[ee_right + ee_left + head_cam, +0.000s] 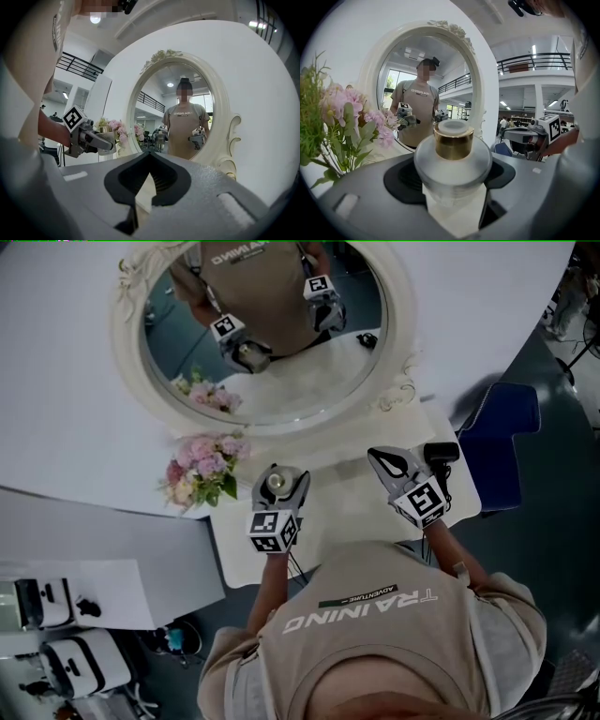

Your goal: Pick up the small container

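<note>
left gripper (pixel 280 481): jaws pinching the small container from 2 sides, 1 jaw on each flank of its round body; nose points toward the mirror.
small container (pixel 453 157): frosted round body, gold collar, pale cap. It is upright between the left jaws, over the table in front of the mirror and just right of the flowers. Cannot tell if its base touches the table.
left forearm (pixel 271 579): reaches straight forward from the torso, roughly at the body's midline; left marker cube (pixel 274 530) faces up toward the head camera.
right gripper (pixel 149 153): jaws pressed together, tips touching, nothing between them.
right forearm (pixel 448 554): stretched forward and out to the person's right. The gripper is angled back in toward the mirror, with the right marker cube (pixel 421 502) on top. It is level with the left gripper and well apart from it.
table (pixel 328 517): white top, both grippers above it.
mirror (pixel 127 348): oval with a white ornate frame, standing behind the grippers. It reflects the person's beige shirt and both grippers.
flowers (pixel 202 471): pink bunch with green leaves, at the mirror's lower left, near the left gripper and not touching it.
black object (pixel 441 453): on the table just beside the right gripper's far side; too small to identify.
blue chair (pixel 502 442): right of the table edge, beyond the right gripper.
</note>
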A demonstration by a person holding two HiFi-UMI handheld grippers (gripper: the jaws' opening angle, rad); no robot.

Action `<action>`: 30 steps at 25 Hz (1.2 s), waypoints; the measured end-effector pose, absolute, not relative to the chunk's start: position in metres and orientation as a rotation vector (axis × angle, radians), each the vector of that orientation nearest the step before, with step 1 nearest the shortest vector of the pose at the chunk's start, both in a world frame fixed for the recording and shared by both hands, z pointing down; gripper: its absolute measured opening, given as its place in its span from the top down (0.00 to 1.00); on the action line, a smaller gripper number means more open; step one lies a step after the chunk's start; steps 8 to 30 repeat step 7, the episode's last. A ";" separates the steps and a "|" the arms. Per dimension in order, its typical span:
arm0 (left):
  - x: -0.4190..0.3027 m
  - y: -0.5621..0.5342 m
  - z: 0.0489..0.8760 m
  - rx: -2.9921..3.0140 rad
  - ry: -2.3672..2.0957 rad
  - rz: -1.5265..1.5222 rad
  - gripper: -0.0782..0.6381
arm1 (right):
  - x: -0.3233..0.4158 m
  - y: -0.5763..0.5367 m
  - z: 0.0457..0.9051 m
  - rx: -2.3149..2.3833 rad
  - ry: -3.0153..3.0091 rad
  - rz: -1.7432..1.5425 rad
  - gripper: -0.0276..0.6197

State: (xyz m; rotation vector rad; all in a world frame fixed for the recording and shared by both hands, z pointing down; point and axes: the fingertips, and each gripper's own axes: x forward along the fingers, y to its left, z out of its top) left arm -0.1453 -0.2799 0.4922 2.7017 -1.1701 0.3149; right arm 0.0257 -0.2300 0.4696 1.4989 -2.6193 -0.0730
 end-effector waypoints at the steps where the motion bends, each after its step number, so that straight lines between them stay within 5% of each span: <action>1: -0.144 -0.281 0.492 2.703 -1.167 0.314 0.40 | 0.027 -0.231 0.470 1.506 -2.624 -0.073 0.95; 30: -0.141 -0.291 0.488 2.729 -1.146 0.316 0.40 | 0.021 -0.238 0.467 1.518 -2.640 -0.079 0.95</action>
